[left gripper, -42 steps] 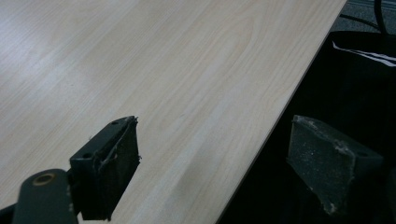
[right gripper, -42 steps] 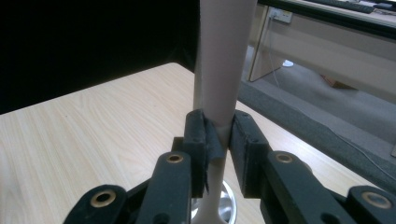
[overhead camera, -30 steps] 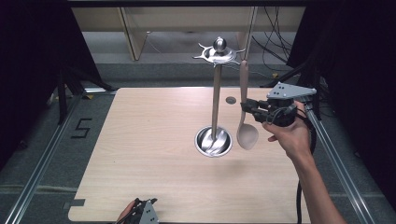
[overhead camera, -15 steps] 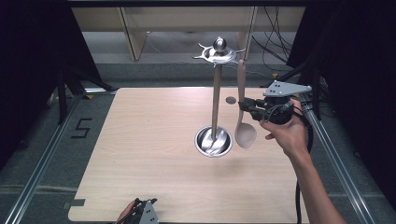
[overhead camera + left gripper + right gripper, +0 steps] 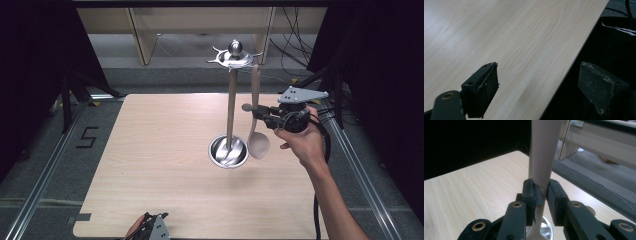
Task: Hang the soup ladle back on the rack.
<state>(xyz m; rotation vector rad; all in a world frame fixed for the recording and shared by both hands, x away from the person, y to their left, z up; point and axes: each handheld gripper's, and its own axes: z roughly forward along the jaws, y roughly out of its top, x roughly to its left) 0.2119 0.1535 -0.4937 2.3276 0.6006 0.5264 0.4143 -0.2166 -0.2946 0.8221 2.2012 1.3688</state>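
A metal utensil stand [image 5: 231, 107] rises from a round shiny base [image 5: 228, 151] at mid-table, with a crown of hooks [image 5: 235, 57] at its top. A beige spoon [image 5: 255, 90] hangs upright just right of the pole, bowl down [image 5: 258, 145], its handle top near the hooks. My right gripper [image 5: 261, 114] is shut on the spoon's handle [image 5: 545, 152], jaws pressed on both sides, and comes in from the right. My left gripper [image 5: 150, 227] rests at the table's front edge; its jaws stand wide open [image 5: 539, 87] with nothing between them.
The light wooden table [image 5: 150, 150] has bare room left of the stand. A small round disc [image 5: 246, 107] lies on it behind the spoon. Metal rails [image 5: 45, 175] flank the table, cables [image 5: 295, 55] lie on the floor beyond, and black curtains hang at both sides.
My right gripper has carried the spoon a little to the left, closer to the stand's pole and hooks. The left gripper has stayed where it was.
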